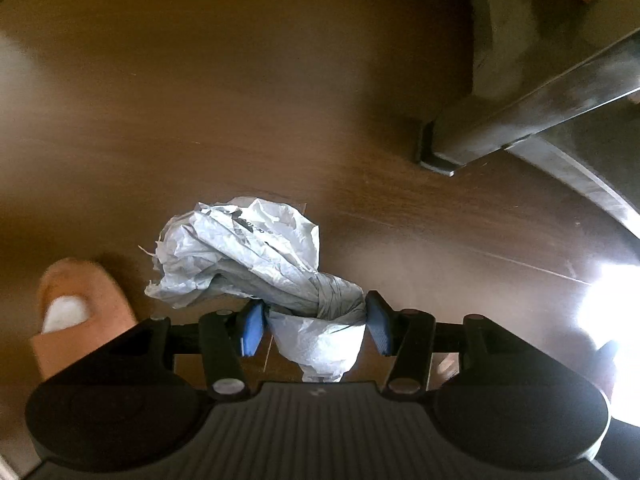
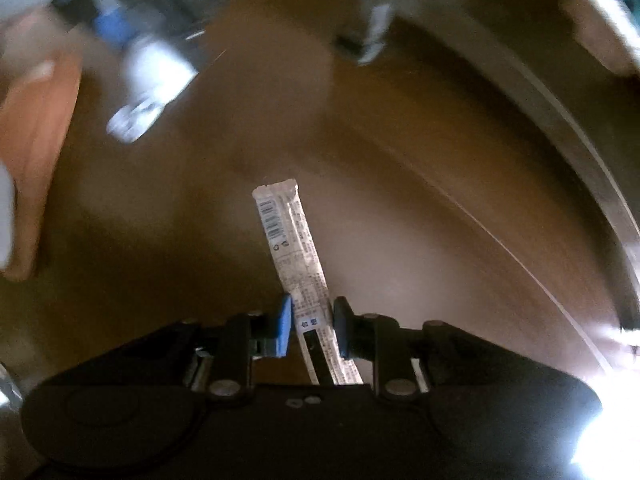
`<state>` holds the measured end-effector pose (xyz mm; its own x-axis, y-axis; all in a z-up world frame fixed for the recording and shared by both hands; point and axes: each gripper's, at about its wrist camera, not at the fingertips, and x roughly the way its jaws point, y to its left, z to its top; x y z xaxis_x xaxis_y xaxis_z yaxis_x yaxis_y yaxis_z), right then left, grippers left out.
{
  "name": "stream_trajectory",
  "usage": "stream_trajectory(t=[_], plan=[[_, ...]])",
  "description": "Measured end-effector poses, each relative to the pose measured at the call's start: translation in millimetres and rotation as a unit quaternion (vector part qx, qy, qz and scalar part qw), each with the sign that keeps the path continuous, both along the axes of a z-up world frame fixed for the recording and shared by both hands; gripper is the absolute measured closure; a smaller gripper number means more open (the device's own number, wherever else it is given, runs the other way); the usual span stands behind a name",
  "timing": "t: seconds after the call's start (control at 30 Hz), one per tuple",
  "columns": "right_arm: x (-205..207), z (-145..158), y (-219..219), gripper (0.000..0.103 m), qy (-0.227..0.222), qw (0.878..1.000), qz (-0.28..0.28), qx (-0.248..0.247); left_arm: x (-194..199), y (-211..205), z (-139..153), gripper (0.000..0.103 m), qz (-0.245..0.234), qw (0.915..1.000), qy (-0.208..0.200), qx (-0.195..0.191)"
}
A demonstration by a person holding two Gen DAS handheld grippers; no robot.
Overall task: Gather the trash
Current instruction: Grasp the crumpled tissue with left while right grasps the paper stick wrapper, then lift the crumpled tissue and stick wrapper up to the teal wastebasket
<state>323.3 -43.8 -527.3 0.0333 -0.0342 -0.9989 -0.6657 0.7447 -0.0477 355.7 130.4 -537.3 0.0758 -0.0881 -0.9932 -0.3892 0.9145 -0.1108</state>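
Left wrist view: the left gripper (image 1: 316, 322) pinches a crumpled paper wad (image 1: 240, 256) above the wood floor (image 1: 240, 100).

Right wrist view: the right gripper (image 2: 312, 326) clamps a stick wrapper (image 2: 294, 248). Both pieces are collected; a bin seems next, none visible.

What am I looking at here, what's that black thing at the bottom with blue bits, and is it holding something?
Each picture comes from a camera on a handheld gripper a person carries, looking forward along its jaws. The left gripper has its blue-padded jaws shut on a crumpled paper wad. The right gripper is shut on a long thin stick wrapper. Below is a brown wooden floor. The left view also shows an orange slipper and a metal furniture leg. The right view's background is blurred.
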Motion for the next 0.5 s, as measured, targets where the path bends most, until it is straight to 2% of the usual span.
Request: stream_trajectory(t=[0.2,0.37,0.5], plan=[[5.6,67.1,-6.3,0.083,-0.011,0.995,-0.098,0.014,-19.1,1.9,62.9,0.051,0.035,0.9994,0.005,0.004],[-13.2,126.1,-19.4,0.084,-0.03,0.989,-0.135,0.046,-42.3,9.3,124.9,0.051,0.046,0.9985,-0.029,0.002],[-29.7,180.8,-22.6,0.084,-0.063,0.984,-0.147,0.082,-62.8,3.8,171.2,0.051,0.051,0.9963,-0.07,-0.002]])
